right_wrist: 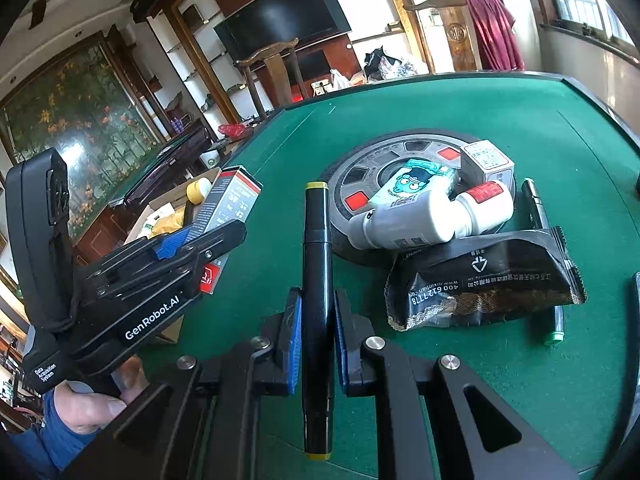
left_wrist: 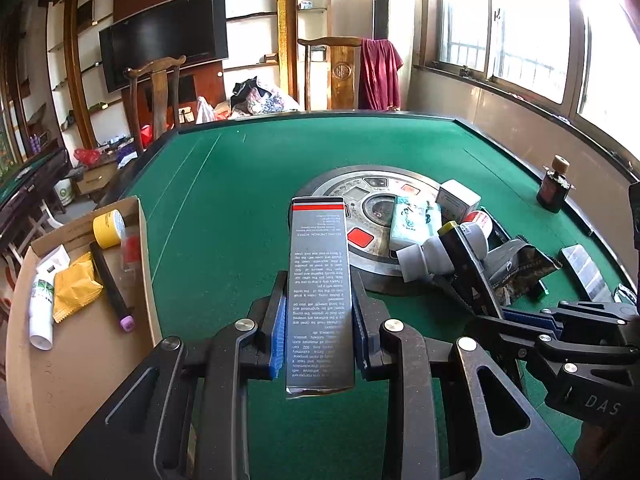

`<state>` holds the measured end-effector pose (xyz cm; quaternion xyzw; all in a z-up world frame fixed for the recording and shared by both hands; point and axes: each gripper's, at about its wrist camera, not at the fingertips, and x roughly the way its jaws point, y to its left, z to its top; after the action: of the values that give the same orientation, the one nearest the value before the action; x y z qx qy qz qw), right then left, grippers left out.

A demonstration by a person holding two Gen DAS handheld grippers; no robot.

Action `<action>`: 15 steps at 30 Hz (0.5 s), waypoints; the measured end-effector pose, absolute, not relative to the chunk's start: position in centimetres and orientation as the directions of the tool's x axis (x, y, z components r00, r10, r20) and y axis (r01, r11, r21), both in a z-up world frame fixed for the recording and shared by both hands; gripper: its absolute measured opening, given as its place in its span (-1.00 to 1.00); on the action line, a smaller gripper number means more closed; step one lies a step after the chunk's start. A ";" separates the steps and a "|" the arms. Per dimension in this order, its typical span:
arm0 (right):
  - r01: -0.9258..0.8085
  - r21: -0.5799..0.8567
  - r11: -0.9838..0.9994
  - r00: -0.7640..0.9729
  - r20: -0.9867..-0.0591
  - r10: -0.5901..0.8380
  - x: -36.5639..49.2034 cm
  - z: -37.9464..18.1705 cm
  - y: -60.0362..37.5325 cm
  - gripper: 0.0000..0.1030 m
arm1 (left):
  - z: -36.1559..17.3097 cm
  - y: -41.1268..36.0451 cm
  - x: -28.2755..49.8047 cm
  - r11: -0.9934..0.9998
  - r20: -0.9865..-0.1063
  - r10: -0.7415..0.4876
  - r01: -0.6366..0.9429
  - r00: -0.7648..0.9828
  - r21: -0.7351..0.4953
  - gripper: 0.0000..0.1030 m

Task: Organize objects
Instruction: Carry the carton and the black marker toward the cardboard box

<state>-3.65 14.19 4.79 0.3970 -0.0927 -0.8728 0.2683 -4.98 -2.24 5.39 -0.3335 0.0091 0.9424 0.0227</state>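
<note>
left gripper pinching grey box | right gripper pinching black marker | cardboard box left | green table

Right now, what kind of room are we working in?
Most likely a home living room or games room. The work surface is a green felt mahjong table with a round control panel in its middle, and a wall-mounted television and carved wooden chairs stand behind it.
</note>
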 end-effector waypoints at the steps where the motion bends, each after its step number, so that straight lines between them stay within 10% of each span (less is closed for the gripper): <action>1: 0.395 0.373 -0.840 -0.541 -0.644 -0.541 -3.7 4.8 14.2 -0.75 | 5.4 -2.3 -5.0 -0.999 -0.629 0.038 -0.050 -0.776 0.001 -0.49; 15: 0.355 0.399 -0.845 -0.563 -0.631 -0.534 -3.7 4.4 14.3 -0.75 | 6.9 -3.2 -3.9 -0.996 -0.594 0.087 -0.059 -0.800 -0.066 -0.49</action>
<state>-3.71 14.33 4.42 0.3925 -0.1138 -0.8767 0.2537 -3.86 -3.23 6.95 -0.3139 -0.0223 0.9484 0.0384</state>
